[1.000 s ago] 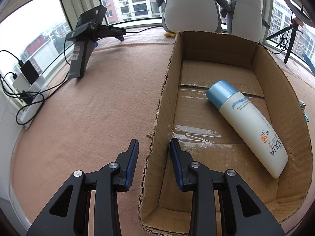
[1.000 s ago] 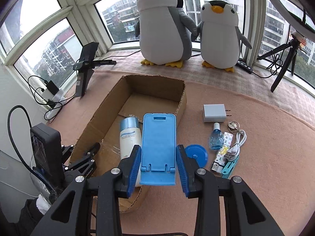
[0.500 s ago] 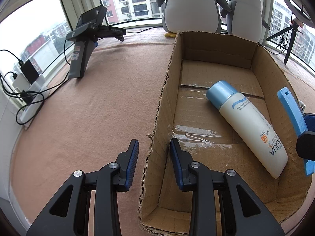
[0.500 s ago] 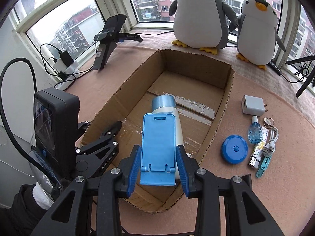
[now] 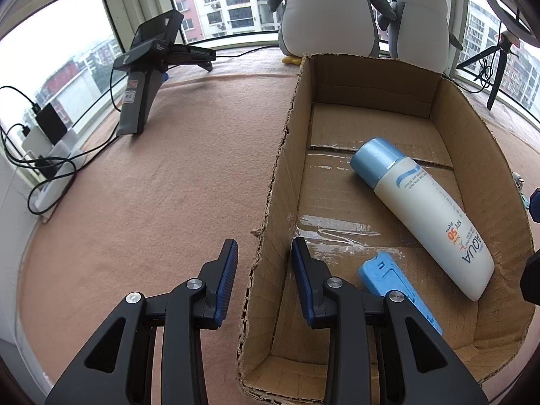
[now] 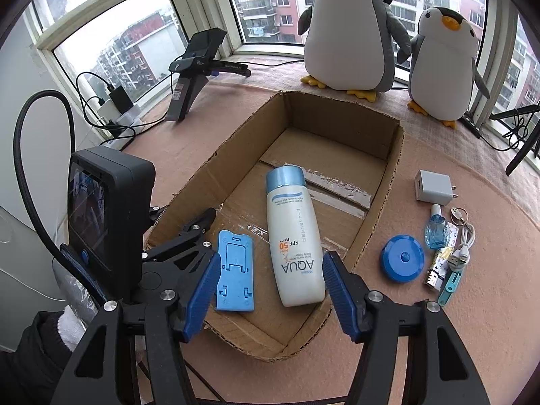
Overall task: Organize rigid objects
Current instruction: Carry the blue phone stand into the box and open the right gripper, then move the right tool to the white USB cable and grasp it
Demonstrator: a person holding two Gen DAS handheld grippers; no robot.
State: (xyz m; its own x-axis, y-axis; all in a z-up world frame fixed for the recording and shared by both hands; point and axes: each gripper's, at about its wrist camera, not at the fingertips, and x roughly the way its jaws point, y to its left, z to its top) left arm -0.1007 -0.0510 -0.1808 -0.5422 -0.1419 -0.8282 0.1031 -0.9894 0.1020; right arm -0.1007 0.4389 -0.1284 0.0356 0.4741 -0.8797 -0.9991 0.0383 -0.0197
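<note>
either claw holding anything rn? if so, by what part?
Right claw: open, empty. Left claw: straddles the cardboard box side wall near its front corner, pads apart from it.

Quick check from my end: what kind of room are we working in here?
Likely a home bay-window nook high up in a flat: curved windows facing apartment blocks, plush penguins on the sill, and a carpeted platform holding the cardboard box.

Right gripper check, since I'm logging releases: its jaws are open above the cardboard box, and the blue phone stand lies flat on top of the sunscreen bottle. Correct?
Not quite. The right wrist view shows the blue phone stand lying flat on the floor of the cardboard box, beside the sunscreen bottle, not on top of it. The rest holds: the right gripper is open above the box.
</note>
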